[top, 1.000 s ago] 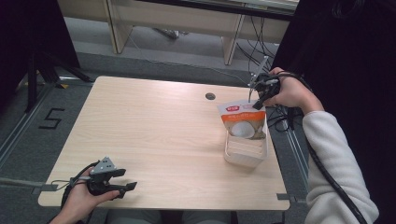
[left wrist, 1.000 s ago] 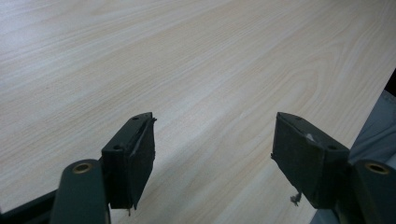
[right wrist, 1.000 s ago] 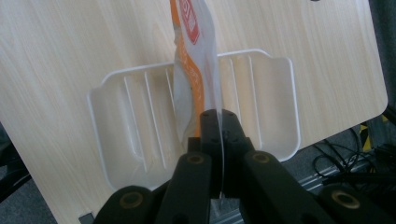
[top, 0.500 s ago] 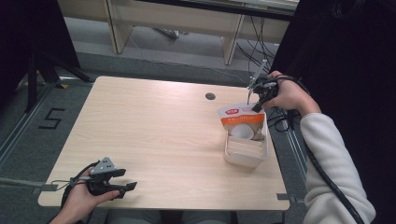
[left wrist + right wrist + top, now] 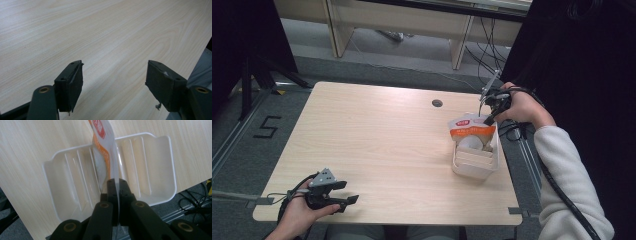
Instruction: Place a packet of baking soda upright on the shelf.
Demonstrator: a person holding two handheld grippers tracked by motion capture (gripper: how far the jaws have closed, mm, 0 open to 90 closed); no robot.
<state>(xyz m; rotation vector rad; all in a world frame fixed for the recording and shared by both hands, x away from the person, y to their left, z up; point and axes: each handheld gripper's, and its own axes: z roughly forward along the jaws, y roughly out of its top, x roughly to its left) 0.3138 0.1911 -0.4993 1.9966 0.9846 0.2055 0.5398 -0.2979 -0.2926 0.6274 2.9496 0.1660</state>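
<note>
An orange-and-white plastic packet (image 5: pixel 472 131) hangs upright over a white ribbed tray (image 5: pixel 475 161) at the table's right side, its lower end inside the tray. My right gripper (image 5: pixel 488 118) is shut on the packet's top edge; in the right gripper view the thin packet (image 5: pixel 105 152) is pinched between the two black jaws of my right gripper (image 5: pixel 116 185), with the tray (image 5: pixel 155 157) below. My left gripper (image 5: pixel 349 200) rests at the near left corner of the table, held in a hand, open. Its jaws in the left gripper view stand wide apart over bare wood, my left gripper (image 5: pixel 114 75) empty.
The light wooden table (image 5: pixel 377 145) has a round cable hole (image 5: pixel 437 103) at the back, left of the tray. The tray sits close to the table's right edge. Cables (image 5: pixel 557 185) trail along the right arm. Desk legs and grey floor lie beyond the far edge.
The right gripper with the packet has shifted slightly toward the near side, bringing the packet lower into the tray. The left gripper has stayed in place.
</note>
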